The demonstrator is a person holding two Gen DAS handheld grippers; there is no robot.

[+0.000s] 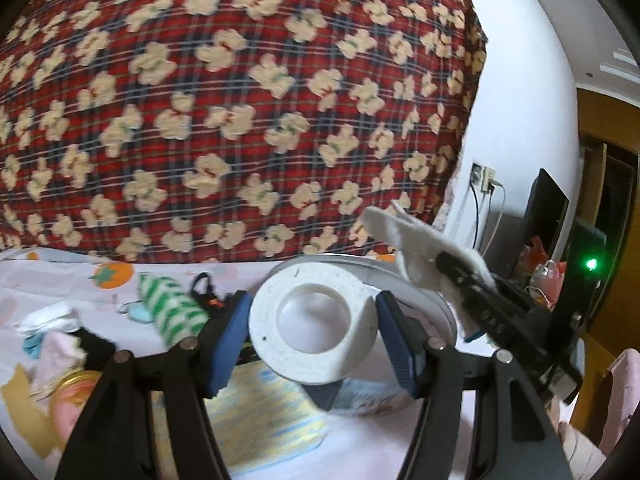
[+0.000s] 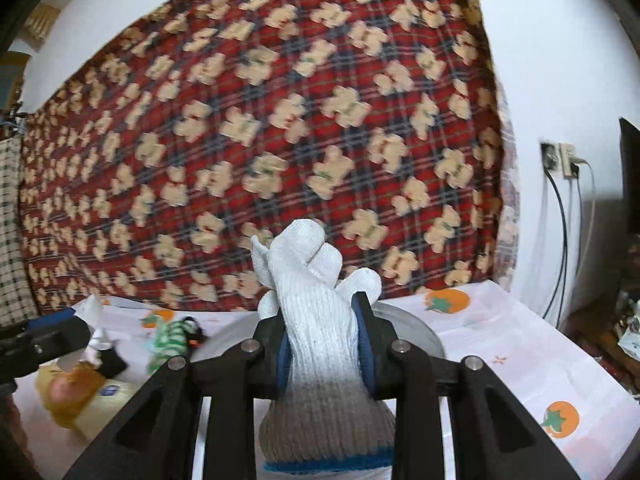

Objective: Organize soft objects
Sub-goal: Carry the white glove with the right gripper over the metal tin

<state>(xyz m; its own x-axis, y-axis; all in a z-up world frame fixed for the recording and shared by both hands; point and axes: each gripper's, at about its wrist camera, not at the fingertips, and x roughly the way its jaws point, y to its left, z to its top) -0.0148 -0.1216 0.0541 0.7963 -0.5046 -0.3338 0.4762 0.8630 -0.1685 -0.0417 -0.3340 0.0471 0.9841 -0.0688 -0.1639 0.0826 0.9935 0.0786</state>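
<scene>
My left gripper (image 1: 314, 322) is shut on a white roll of tape (image 1: 314, 322), its blue pads pressing both sides, above the pink cloth. My right gripper (image 2: 326, 336) is shut on a white knit glove (image 2: 316, 304) with a grey cuff and blue trim; the fingers stick up past the jaws. The right gripper and the glove (image 1: 420, 252) also show at the right of the left wrist view. A round white bin (image 1: 432, 300) sits just behind both grippers, and its rim (image 2: 416, 326) shows in the right wrist view.
Left on the table lie a green-and-white striped sock (image 1: 174, 310), black items (image 1: 206, 286), white and pink cloths (image 1: 52, 320) and a round pink tin (image 1: 76, 396). A red plaid blanket (image 1: 240, 100) hangs behind. A yellow-blue cloth (image 1: 260, 412) lies below the tape.
</scene>
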